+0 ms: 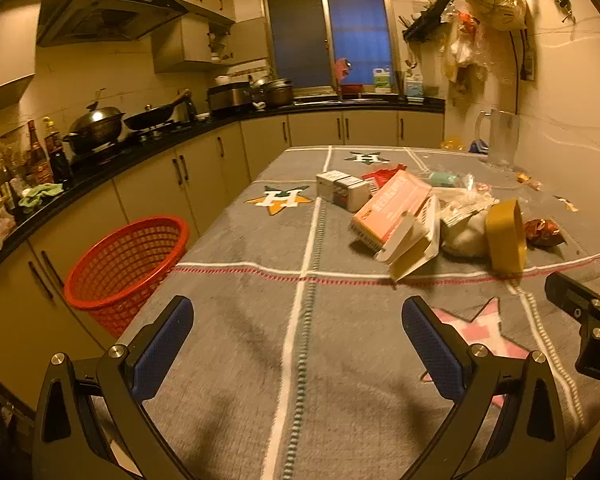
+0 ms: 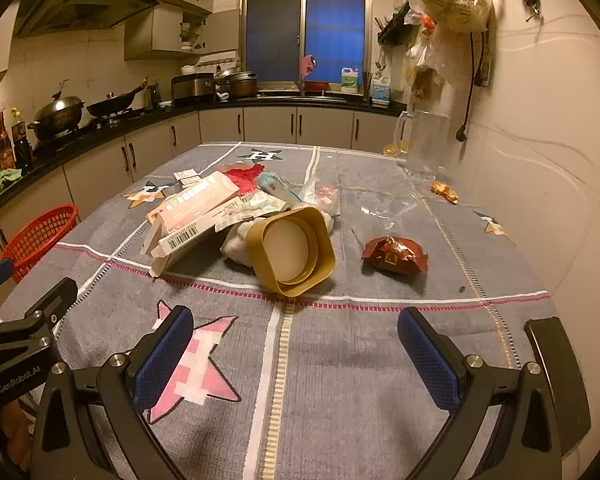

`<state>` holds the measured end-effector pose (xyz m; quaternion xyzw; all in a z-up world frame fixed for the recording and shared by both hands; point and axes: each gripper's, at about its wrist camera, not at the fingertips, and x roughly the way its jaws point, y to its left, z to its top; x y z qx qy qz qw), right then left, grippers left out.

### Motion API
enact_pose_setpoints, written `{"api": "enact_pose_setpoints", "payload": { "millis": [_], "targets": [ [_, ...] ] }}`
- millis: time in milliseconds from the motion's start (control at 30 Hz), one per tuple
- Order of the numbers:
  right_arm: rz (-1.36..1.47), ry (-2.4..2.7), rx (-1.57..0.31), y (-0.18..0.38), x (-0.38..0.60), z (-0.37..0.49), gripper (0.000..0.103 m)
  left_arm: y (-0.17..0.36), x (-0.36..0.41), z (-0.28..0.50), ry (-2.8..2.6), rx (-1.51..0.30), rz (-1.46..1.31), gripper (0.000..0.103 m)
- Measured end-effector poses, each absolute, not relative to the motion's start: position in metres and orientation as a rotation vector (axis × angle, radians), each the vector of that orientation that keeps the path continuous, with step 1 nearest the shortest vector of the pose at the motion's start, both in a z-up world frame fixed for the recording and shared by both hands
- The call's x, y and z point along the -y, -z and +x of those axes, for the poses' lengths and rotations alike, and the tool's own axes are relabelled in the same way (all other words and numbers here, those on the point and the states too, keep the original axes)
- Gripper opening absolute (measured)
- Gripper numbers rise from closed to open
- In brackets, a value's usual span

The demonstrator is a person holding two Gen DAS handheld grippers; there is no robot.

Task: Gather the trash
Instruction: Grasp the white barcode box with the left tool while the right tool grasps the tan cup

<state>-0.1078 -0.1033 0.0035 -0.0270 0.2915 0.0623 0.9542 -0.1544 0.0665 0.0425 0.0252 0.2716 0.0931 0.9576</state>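
Kitchen, warm dim light, dark blue window (image 1: pixel 328 36) at far wall. Table covered by grey cloth (image 1: pixel 260 320) with white grid lines and star patches marked H. Left gripper (image 1: pixel 296 344) hovers over near part of cloth, jaws wide apart, nothing between them; right gripper (image 2: pixel 296 344) same, jaws spread, empty, above the pink star patch (image 2: pixel 192 368). Trash pile sits mid-table: pink carton (image 2: pixel 196 204) leaning on a white barcode box (image 2: pixel 184 240), small white boxes (image 1: pixel 342 190) behind, crumpled white wrappers (image 2: pixel 260 204), yellow square tub (image 2: pixel 292 250) tipped on its side with opening toward the right camera, touching the pile. Crumpled red foil wrapper (image 2: pixel 394 254) lies apart, right of the tub. Clear glass pitcher (image 2: pixel 426 142) upright at far right by the wall. Red mesh basket (image 1: pixel 126 262) stands on floor off the table's left edge, beside the cabinets (image 1: pixel 204 176). Black counter at left holds wok (image 1: pixel 96 126), pan, bottles; range hood (image 1: pixel 100 12) above. Plastic bags (image 2: pixel 448 0) hang on right wall.
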Motion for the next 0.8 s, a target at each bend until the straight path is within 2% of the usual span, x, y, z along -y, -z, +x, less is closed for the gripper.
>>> {"api": "enact_pose_setpoints", "payload": {
  "millis": [267, 300, 400, 500, 567, 633, 800],
  "targets": [
    [0.019, -0.249, -0.648, -0.01, 0.118, -0.083, 0.089, -0.051, -0.071, -0.119, -0.047, -0.659, -0.005, 0.103],
    [0.029, -0.272, -0.659, -0.011, 0.119, -0.079, 0.086, -0.051, -0.071, -0.114, -0.027, -0.673, -0.017, 0.1],
    [0.05, -0.341, -0.694, -0.012, 0.115, -0.066, 0.075, -0.049, -0.071, -0.099, 0.011, -0.714, -0.043, 0.087],
    [0.093, -0.397, -0.741, -0.009, 0.112, -0.049, 0.059, -0.046, -0.067, -0.085, 0.073, -0.754, -0.056, 0.084],
    [0.092, -0.419, -0.775, -0.005, 0.107, -0.037, 0.043, -0.044, -0.061, -0.08, 0.088, -0.754, -0.027, 0.083],
    [0.085, -0.431, -0.794, -0.002, 0.102, -0.028, 0.038, -0.044, -0.056, -0.076, 0.12, -0.754, -0.002, 0.079],
    [0.064, -0.417, -0.819, 0.007, 0.096, -0.01, 0.038, -0.042, -0.052, -0.064, 0.157, -0.77, 0.02, 0.078]
  ]
}}
